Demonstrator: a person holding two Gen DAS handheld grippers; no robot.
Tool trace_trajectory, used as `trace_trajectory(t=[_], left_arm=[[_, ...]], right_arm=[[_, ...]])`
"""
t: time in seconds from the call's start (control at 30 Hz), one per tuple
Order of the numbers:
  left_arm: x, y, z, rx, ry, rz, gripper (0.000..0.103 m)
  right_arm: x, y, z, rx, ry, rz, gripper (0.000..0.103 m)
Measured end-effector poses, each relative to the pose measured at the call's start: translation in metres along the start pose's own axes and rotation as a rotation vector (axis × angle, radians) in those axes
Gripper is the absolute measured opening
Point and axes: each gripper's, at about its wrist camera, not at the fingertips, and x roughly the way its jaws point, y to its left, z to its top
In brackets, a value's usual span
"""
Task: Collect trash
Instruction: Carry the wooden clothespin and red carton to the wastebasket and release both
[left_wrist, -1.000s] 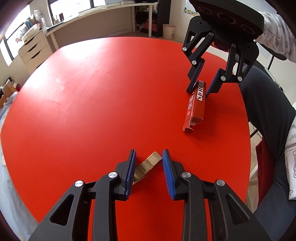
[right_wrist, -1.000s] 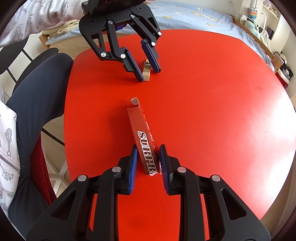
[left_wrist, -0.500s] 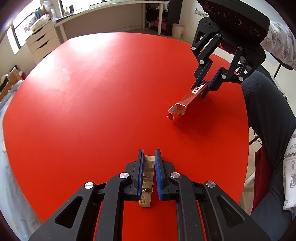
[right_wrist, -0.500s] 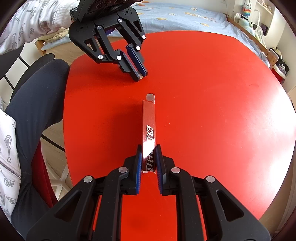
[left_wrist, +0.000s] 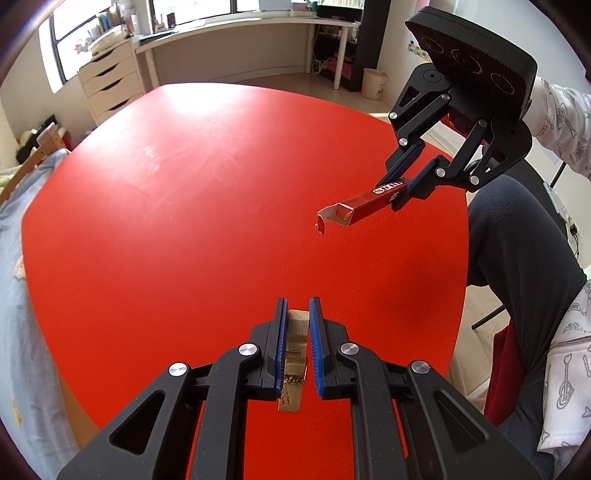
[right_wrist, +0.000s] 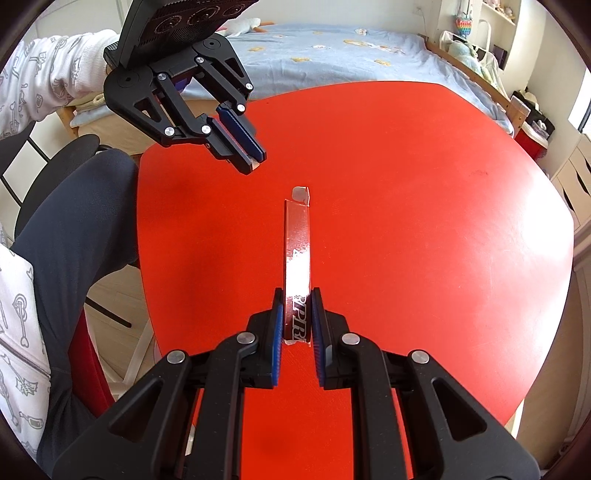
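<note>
Gripping a narrow red carton (right_wrist: 297, 266) by its near end, the right claw (right_wrist: 297, 321) is clenched at the lower centre of the right wrist view, and the carton juts forward above the red surface (right_wrist: 424, 221). Its far end is open, flap (left_wrist: 325, 221) hanging loose; in the left wrist view, centre right, the opening (left_wrist: 341, 212) looks hollow, though what lies deeper cannot be told. The left claw (left_wrist: 297, 343), bottom centre of its own view, is clenched on a tan cardboard scrap (left_wrist: 295, 350) with a small metal clip on it; the scrap's tip pokes out beyond the pads. Half a second ago both claws had already closed on these pieces; since then each has risen further from the surface, and the carton sits higher and more level. A second ago both pieces lay flat on the surface between parted pads. A white bin (left_wrist: 374, 83) stands on the floor, upper right.
</note>
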Motion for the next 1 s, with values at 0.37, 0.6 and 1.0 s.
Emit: trace_trajectory(t=[0.37, 0.6, 1.0], left_arm=[[-0.035, -0.05, 0.001, -0.086, -0.055, 0.05, 0.012], [-0.056, -0.084, -0.005, -0.145, -0.108, 0.075, 0.012], [-0.069, -0.133, -0.03, -0.288, -0.174, 0.112, 0.012]], right_arm=[[-0.043, 0.032, -0.002, 0.047, -0.051, -0.067, 0.013], [-0.07, 0.059, -0.006, 0.089, -0.082, -0.114, 0.013], [-0.086, 0.109, -0.033, 0.193, -0.147, -0.135, 0.013]])
